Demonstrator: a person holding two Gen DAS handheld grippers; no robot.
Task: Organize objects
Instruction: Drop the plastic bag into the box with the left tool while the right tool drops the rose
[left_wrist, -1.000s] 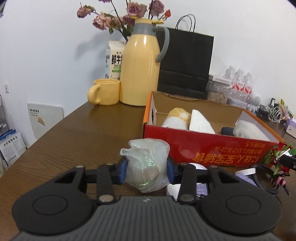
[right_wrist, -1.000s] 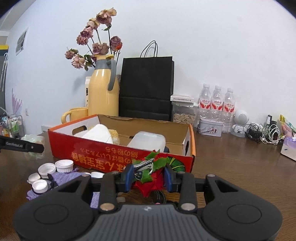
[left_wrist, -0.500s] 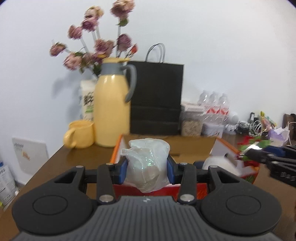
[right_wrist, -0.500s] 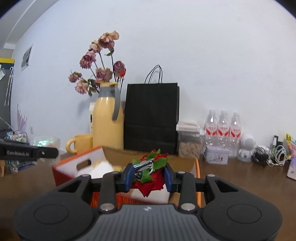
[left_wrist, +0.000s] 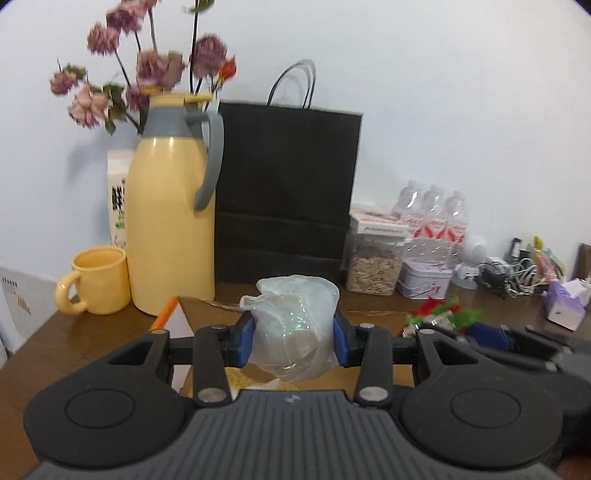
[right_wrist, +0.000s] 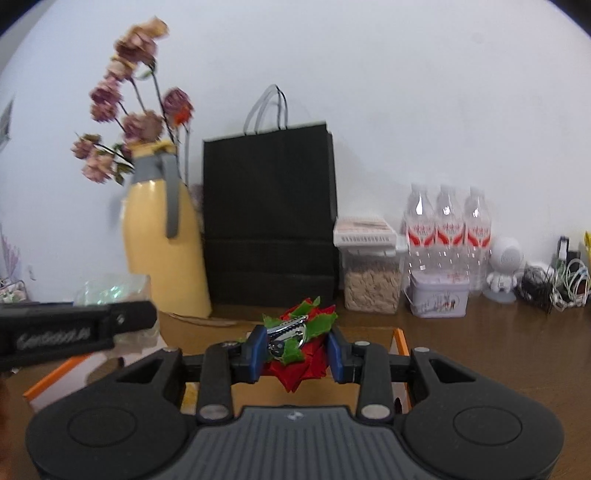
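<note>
My left gripper (left_wrist: 293, 341) is shut on a crumpled clear plastic bag (left_wrist: 293, 328) and holds it above the open orange cardboard box (left_wrist: 168, 314). My right gripper (right_wrist: 295, 352) is shut on a red and green flower clip (right_wrist: 299, 339) with a metal clasp, also above the box (right_wrist: 400, 339). The left gripper shows at the left of the right wrist view (right_wrist: 74, 328). The right gripper with the clip (left_wrist: 439, 317) shows at the right of the left wrist view. Most of the box's inside is hidden by the grippers.
Along the wall stand a yellow thermos (left_wrist: 171, 229) with dried flowers, a yellow mug (left_wrist: 96, 280), a milk carton, a black paper bag (left_wrist: 288, 192), a jar of seeds (left_wrist: 375, 266), water bottles (right_wrist: 447, 232), a tin and tangled cables (right_wrist: 554, 284) on the brown table (right_wrist: 498, 350).
Both grippers have risen from table level and moved forward over the box, each still holding its object. The caps and cloth in front of the box have dropped out of view.
</note>
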